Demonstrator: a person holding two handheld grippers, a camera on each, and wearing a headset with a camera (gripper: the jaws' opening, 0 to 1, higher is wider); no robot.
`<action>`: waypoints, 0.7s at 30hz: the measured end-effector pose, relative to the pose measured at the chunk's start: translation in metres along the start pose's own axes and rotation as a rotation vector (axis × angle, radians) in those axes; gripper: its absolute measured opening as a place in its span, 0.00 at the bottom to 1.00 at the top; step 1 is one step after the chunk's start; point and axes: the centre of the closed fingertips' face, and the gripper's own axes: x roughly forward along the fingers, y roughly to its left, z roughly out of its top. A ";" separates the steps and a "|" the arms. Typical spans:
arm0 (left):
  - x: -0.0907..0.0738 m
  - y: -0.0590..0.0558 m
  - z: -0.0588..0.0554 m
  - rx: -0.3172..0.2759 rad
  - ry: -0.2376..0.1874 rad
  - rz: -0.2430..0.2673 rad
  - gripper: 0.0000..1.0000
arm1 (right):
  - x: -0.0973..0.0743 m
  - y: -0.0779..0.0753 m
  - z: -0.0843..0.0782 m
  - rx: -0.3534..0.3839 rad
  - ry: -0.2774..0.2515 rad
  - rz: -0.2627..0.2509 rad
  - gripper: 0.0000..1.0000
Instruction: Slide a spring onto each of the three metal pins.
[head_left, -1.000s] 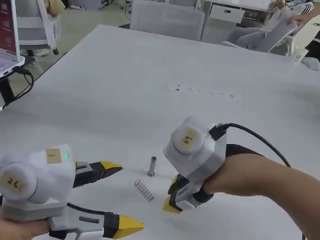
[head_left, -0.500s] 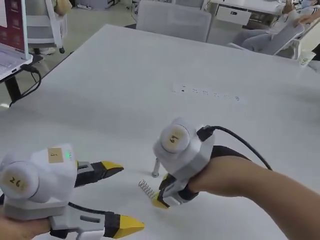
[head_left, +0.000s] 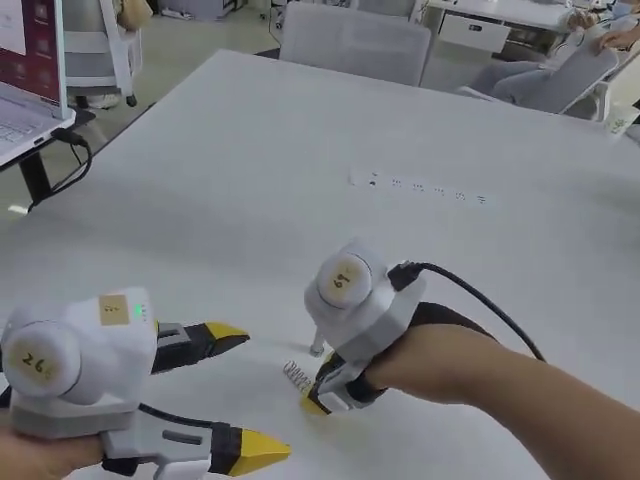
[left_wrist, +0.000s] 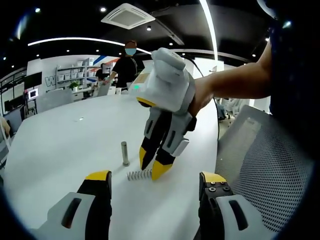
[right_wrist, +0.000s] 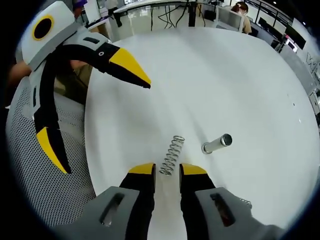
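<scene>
The spring (right_wrist: 171, 155) lies flat on the white tabletop (head_left: 300, 180), just beside a single metal pin (left_wrist: 124, 153) that stands upright and bare. The two are near each other but apart. From the right gripper view, the spring's near end sits between the tips of my right gripper (right_wrist: 167, 169). Its jaws are only narrowly apart, one on each side of the coil, and not closed on it; they look low, at or near the tabletop.

I judge the step in hand to be the pickup of this spring. To do it well, I would close gently across the coil a few turns in from the end, since a hard pinch could flatten it or make it shoot out. I would want one end left free and the bore open, so that end can be lined up over the pin top and lowered straight down its axis. A tilted spring would likely catch on the pin's rim.

My left gripper (head_left: 262, 393) hangs on the near side, jaws wide apart and holding nothing. It could steady the pin if it wobbles.

Nothing here sits in a tray or bin: spring and pin rest straight on the tabletop.
</scene>
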 end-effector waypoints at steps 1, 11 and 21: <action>0.000 0.000 0.000 0.001 0.000 0.000 0.67 | 0.001 0.000 -0.002 -0.004 0.006 -0.001 0.17; 0.000 -0.001 -0.001 0.004 0.004 -0.001 0.67 | 0.001 -0.004 -0.007 -0.030 0.017 -0.024 0.10; 0.000 -0.003 -0.003 0.011 0.017 -0.007 0.66 | -0.009 0.004 -0.013 -0.059 0.017 -0.001 0.09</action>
